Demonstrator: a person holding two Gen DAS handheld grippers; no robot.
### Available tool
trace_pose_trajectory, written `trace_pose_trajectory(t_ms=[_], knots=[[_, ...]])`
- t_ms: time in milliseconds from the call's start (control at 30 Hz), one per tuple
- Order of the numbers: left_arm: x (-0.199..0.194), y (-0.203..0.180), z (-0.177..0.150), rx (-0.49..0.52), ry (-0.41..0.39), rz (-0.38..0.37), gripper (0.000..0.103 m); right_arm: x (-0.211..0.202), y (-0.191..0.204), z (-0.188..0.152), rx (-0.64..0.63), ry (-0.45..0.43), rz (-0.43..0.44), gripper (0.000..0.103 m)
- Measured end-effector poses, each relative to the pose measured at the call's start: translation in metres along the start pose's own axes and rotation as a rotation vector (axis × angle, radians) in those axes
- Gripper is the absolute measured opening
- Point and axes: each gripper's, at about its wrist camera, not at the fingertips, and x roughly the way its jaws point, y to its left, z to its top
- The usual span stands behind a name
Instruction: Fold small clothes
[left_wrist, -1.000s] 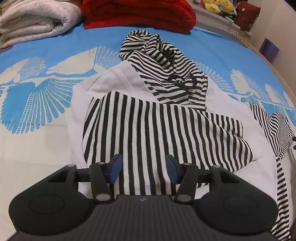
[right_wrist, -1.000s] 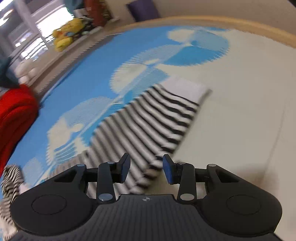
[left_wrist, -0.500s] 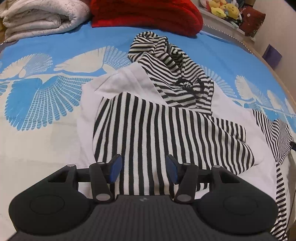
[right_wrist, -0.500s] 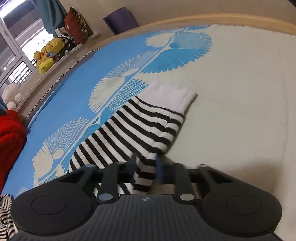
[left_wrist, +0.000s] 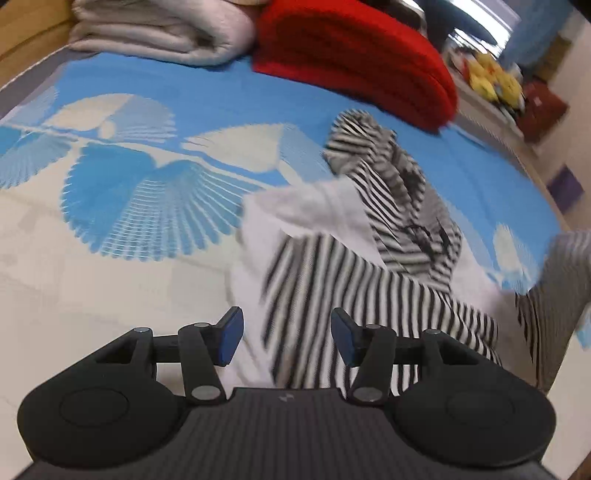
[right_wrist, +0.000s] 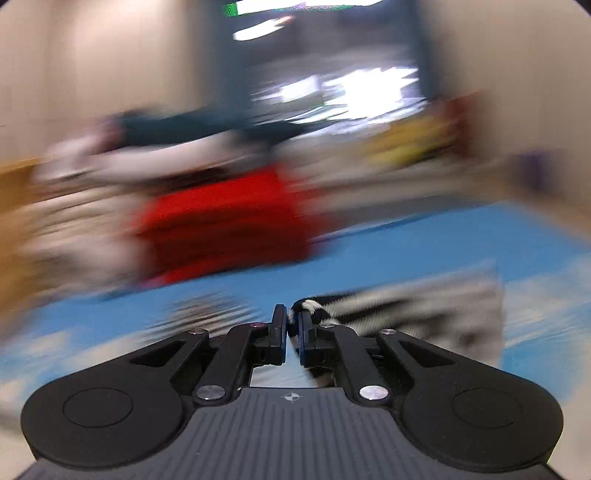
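A black-and-white striped hoodie (left_wrist: 332, 280) with white panels lies crumpled on the bed, its hood (left_wrist: 388, 166) toward the pillows. My left gripper (left_wrist: 287, 341) hovers over the hoodie's near left edge, open, with nothing between its blue pads. My right gripper (right_wrist: 291, 328) is shut on the striped sleeve (right_wrist: 406, 306), whose fabric bunches between the pads and trails off to the right. In the left wrist view that lifted sleeve (left_wrist: 561, 266) shows as a blurred striped band at the right edge. The right wrist view is heavily motion-blurred.
The bed has a blue and white leaf-print sheet (left_wrist: 110, 192). A folded red blanket (left_wrist: 354, 62) and a white quilt (left_wrist: 159, 29) lie at the head of the bed. Yellow plush toys (left_wrist: 491, 77) sit on a ledge beyond the far right side.
My right gripper closed on the sleeve near its cuff, then swung up and round with it. The left gripper drifted left, staying open. The sleeve now rises at the right.
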Motion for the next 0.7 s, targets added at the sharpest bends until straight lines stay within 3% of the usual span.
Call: trace_pose_trajectory(t_ms=[33,67,100,233,367,467,567,700], knots=[[-0.003,0.006,0.003,-0.024,-0.006,0.000,0.058,0.011,0.026,-0.008,0.014,0.120,0.157,0.009],[-0.005,0.011,0.005,-0.044,-0.009,-0.003,0.058,0.019,0.045,-0.017,0.013,0.211,0.234,0.008],[-0.007,0.014,0.006,-0.061,-0.011,-0.007,0.058,0.022,0.059,-0.024,0.006,0.261,0.250,0.009],[-0.012,0.015,0.007,-0.082,-0.011,-0.038,0.058,0.018,0.071,-0.036,0.114,0.369,0.178,0.014],[-0.006,0.010,0.003,-0.083,0.010,-0.052,0.056,0.009,0.051,-0.032,0.266,0.356,0.070,0.025],[0.000,0.001,-0.002,-0.069,0.027,-0.061,0.056,0.009,0.047,-0.051,0.272,0.322,0.026,0.034],[0.003,-0.008,-0.004,-0.058,0.029,-0.060,0.056,0.046,0.046,-0.079,0.264,0.429,-0.036,0.038],[0.008,-0.009,-0.001,-0.067,0.025,-0.048,0.056,0.084,0.049,-0.099,0.315,0.510,0.010,0.038]])
